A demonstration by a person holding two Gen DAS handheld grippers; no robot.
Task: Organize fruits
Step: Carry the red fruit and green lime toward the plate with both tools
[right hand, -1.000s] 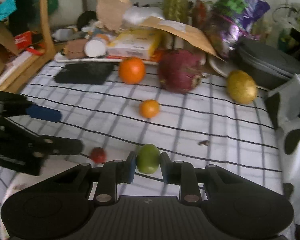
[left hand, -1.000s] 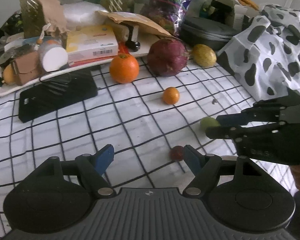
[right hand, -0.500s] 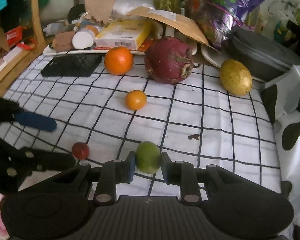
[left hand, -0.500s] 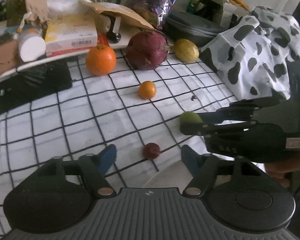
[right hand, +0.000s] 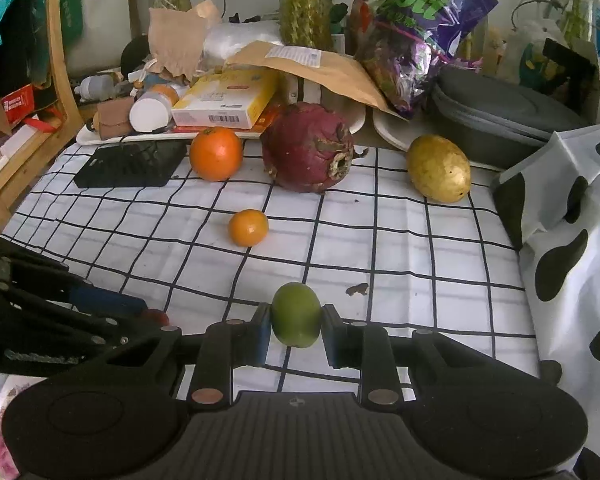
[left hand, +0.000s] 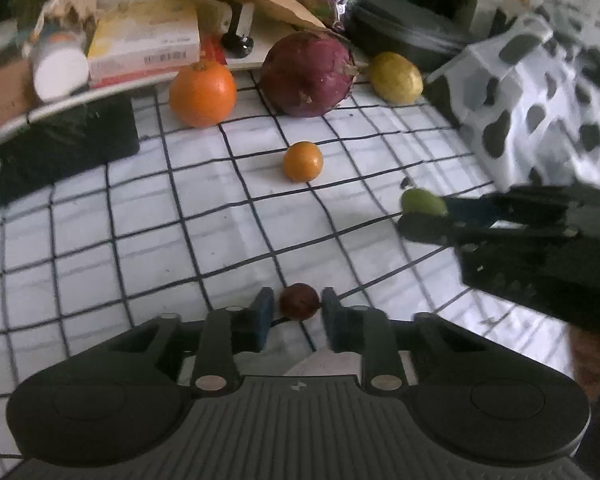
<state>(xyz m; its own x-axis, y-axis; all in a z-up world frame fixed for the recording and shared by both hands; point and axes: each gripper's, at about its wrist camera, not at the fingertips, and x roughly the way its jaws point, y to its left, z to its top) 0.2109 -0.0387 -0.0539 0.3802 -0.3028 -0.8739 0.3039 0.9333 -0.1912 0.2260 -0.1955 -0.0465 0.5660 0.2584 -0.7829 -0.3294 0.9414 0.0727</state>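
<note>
Left tool (left hand: 293,307) clamped on small red fruit (left hand: 299,301), right tool (right hand: 293,327) gripping green fruit (right hand: 296,314).

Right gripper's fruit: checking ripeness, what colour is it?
Green fruit, clearest in the right wrist view.

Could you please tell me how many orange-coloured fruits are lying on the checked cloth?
2: a large round orange at the back beside the dark red fruit, and a small orange citrus mid-cloth. The clutter behind may hide more.
</note>
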